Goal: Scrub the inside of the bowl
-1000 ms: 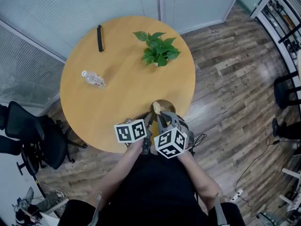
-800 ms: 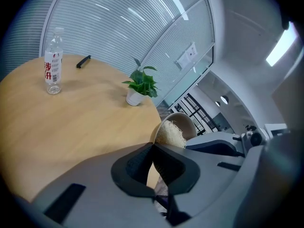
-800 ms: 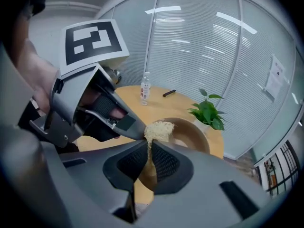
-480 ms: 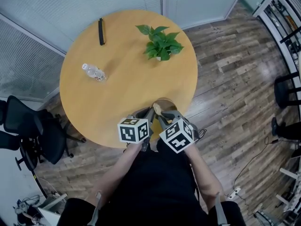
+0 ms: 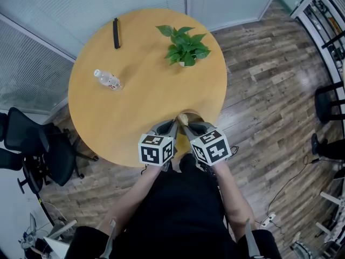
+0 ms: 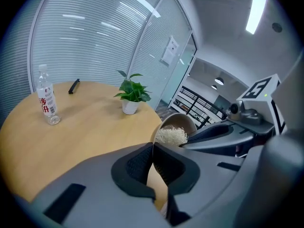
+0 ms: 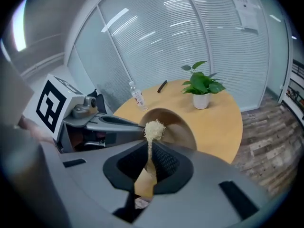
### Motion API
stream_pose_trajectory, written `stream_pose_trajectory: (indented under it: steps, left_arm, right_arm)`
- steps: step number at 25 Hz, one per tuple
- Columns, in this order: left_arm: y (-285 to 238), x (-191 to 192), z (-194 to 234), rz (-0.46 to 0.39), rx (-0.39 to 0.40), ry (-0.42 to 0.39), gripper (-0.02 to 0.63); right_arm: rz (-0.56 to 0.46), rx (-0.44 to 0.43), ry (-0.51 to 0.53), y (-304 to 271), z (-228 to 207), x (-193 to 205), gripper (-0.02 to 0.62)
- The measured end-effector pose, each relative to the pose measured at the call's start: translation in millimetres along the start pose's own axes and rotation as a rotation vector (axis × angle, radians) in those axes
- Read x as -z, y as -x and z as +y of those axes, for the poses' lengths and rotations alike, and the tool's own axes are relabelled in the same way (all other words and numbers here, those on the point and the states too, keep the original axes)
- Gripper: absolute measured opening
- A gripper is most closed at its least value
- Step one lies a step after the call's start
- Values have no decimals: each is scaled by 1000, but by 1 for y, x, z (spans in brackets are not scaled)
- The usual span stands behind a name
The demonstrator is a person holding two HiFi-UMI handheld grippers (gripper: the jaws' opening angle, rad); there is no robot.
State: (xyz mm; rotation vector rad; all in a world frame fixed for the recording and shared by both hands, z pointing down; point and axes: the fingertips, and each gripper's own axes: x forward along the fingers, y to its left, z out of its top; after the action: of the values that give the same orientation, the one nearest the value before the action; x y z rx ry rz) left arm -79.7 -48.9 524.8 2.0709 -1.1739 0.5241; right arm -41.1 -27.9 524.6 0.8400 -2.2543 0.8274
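Observation:
A tan bowl (image 5: 193, 115) is tipped on its side at the near edge of the round wooden table (image 5: 135, 107). My left gripper (image 5: 171, 125) is shut on the bowl's rim, which shows as a thin edge between the pads in the left gripper view (image 6: 153, 151). My right gripper (image 5: 186, 127) is shut on the wooden handle of a brush (image 7: 148, 172). Its pale bristle head (image 7: 153, 128) lies inside the bowl (image 7: 176, 122). The left gripper view shows the same bristles (image 6: 171, 136) against the bowl's inner wall (image 6: 184, 123).
A potted plant (image 5: 185, 46) stands at the table's far right. A water bottle (image 5: 108, 80) lies at the left and a black bar-shaped object (image 5: 116, 33) near the far edge. A black office chair (image 5: 32, 144) stands left of the table, with glass partitions behind.
Both grippers have rolled, so their marker cubes show different faces. They stay at the table's near edge, with the brush head still in the bowl.

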Motion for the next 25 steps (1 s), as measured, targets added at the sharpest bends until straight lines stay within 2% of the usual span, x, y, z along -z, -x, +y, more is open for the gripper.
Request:
stream_pose_trajectory:
  steps: [5,12,14,16,18,22,25]
  left_arm:
    - [-1,-3,1,-12,3,40,17]
    - [-4,-4,9,-8,-21,81,17]
    - [-4,-4,13,-7,-31,89,17]
    - [-5,-3,13,-7,-24,95,17]
    - [-6,-2,7,-5,-7,90,17]
    - [-4,-6,-10,-15,42,53,18]
    - [-3,-8,-17,-19,47,-1,18]
  right_arm:
    - [-129,-17,-166,4,-3,-10,34]
    - [-357,-125,-633,17,-19,-20,34]
    - [-383,-122,-698,20,-25,-18,34]
    - [-382,-100,-688,21,-29,-15,34]
    - [-366,-79,-633,21,-29,-13,34]
    - [-308,-62,-420,18,-17,-19,35]
    - [-262,-39,-257,14,-7,-21,35]
